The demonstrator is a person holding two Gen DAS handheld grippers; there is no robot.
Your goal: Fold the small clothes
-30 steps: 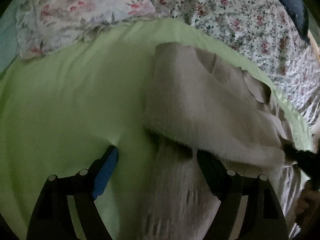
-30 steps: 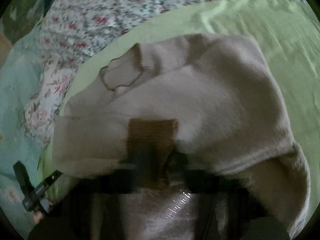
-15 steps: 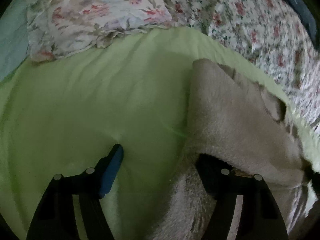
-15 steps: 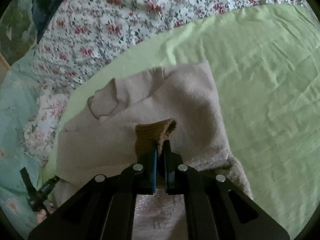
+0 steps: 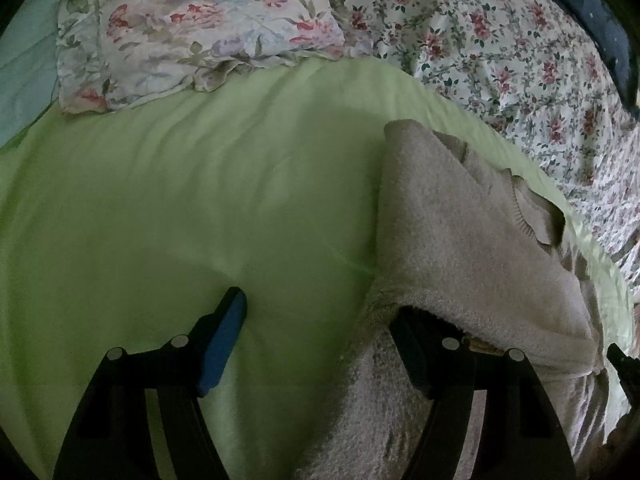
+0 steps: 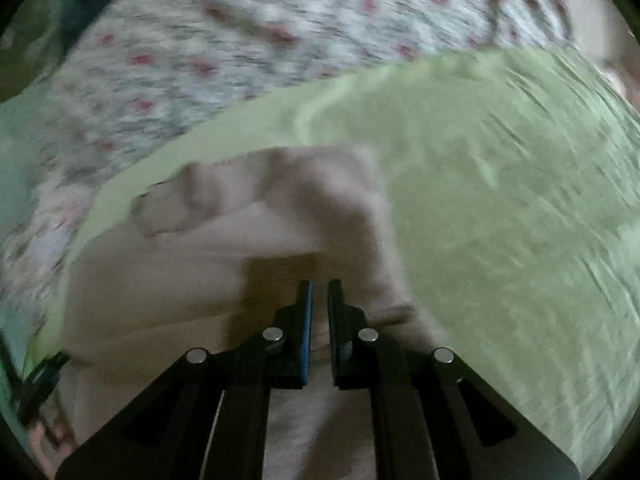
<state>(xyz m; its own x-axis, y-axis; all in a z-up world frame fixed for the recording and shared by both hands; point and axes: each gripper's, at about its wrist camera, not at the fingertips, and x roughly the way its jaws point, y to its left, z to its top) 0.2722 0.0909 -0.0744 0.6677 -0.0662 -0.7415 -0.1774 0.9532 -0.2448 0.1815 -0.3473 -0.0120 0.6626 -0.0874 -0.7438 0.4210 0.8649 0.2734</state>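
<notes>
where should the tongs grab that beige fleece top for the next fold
Take the beige fleece top at its thick folded edge facing the bare green sheet, coming in low from that open side. The edge stands proud of the sheet as a clear ridge, so a pad can likely slide underneath. The neckline side lies close to the floral bedding, leaving less room.
</notes>
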